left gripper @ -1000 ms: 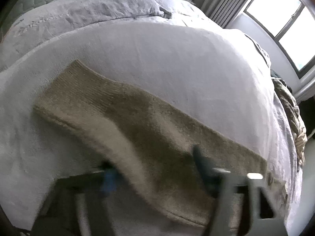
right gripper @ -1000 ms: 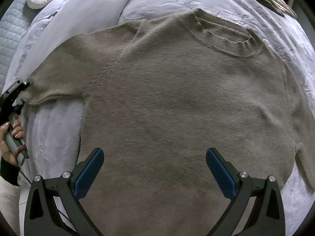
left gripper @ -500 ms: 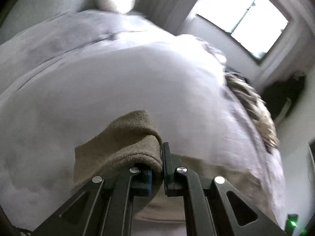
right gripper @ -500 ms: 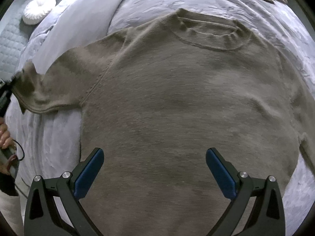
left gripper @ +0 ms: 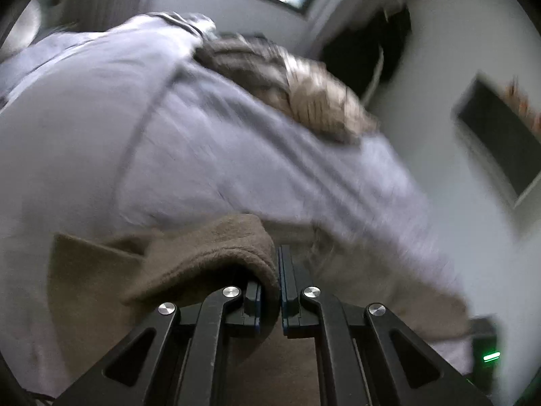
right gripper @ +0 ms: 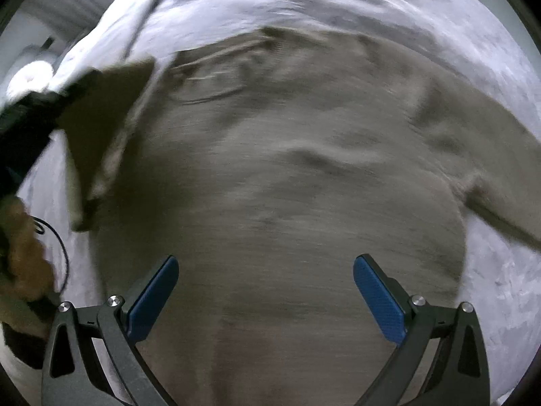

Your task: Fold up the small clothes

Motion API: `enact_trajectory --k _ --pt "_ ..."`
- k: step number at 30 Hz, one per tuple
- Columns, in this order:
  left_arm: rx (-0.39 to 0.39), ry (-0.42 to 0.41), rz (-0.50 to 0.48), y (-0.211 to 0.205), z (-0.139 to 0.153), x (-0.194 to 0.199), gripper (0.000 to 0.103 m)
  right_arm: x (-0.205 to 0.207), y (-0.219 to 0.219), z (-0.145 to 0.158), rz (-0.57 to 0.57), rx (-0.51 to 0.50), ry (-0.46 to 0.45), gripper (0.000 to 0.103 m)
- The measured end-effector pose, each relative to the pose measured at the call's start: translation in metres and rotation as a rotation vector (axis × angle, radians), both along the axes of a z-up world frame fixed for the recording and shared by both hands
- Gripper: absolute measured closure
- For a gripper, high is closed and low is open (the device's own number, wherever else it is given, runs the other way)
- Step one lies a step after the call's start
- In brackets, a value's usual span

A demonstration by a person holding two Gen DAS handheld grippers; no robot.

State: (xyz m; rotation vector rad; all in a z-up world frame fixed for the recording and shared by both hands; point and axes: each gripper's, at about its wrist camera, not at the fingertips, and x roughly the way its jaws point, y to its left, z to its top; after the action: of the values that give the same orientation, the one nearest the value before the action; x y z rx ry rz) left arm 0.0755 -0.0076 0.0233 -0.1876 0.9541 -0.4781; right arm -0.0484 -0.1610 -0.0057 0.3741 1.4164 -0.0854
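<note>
Sweater (right gripper: pixel 287 203) lies flat on the bed (right gripper: pixel 372 17) under the right tool (right gripper: pixel 265 291), jaws apart and empty, collar far from it and hem near, long axis along its pointing line; left tool (left gripper: pixel 279 291), clamped on the sleeve cuff (left gripper: pixel 230 253), is nearer, so the sleeve folds inward across the body.

Plain taupe sweater (right gripper: pixel 287 186) on pale lavender-grey bedspread (right gripper: pixel 338 6).
</note>
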Motion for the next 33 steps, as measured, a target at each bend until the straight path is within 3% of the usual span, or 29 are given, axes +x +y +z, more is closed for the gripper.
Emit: enact_trajectory --k 2,6,10,12,13,14,16,21,26,29,31,32,33 --pt "0.102 0.042 -0.051 -0.031 -0.027 -0.003 0.094 -0.005 -0.018 -0.005 -0.028 -0.001 0.014 0.000" --pt "0.243 0.114 -0.100 -0.053 -0.077 -0.022 0.094 -0.010 -0.040 -0.017 -0.067 -0.003 0.037 0.000" --pt "0.336 0.087 -0.095 -0.057 -0.081 -0.035 0.093 -0.007 -0.052 -0.019 -0.074 -0.018 0.034 0.000" --pt "0.390 0.066 -0.090 -0.057 -0.070 -0.039 0.067 -0.002 -0.050 -0.014 -0.055 -0.041 0.015 0.000" --pt "0.389 0.047 -0.076 -0.051 -0.061 -0.041 0.037 0.002 -0.047 -0.010 -0.037 -0.056 -0.002 0.000" --pt "0.382 0.025 -0.055 -0.043 -0.053 -0.042 0.024 0.008 -0.043 -0.004 -0.013 -0.074 -0.024 0.000" --pt "0.377 -0.042 -0.005 -0.021 -0.027 -0.046 0.024 0.022 -0.029 0.005 0.045 -0.109 -0.072 0.000" --pt "0.411 -0.078 0.157 0.050 0.002 -0.047 0.023 0.066 0.044 0.022 0.311 -0.256 -0.197 0.000" --pt "0.522 0.013 0.325 0.121 -0.019 -0.031 0.023 0.087 0.135 0.005 0.662 -0.548 -0.296 0.000" --pt "0.533 0.068 0.395 0.150 -0.038 -0.026 0.023 0.097 0.156 -0.014 0.745 -0.665 -0.310 0.002" --pt "0.541 0.086 0.413 0.156 -0.050 -0.022 0.023 0.109 0.156 -0.022 0.729 -0.720 -0.304 0.018" --pt "0.542 0.102 0.420 0.159 -0.056 -0.020 0.023 0.114 0.151 -0.022 0.703 -0.730 -0.300 0.053" --pt "0.539 0.116 0.423 0.161 -0.062 -0.019 0.023 0.118 0.140 -0.018 0.655 -0.684 -0.295 0.094"
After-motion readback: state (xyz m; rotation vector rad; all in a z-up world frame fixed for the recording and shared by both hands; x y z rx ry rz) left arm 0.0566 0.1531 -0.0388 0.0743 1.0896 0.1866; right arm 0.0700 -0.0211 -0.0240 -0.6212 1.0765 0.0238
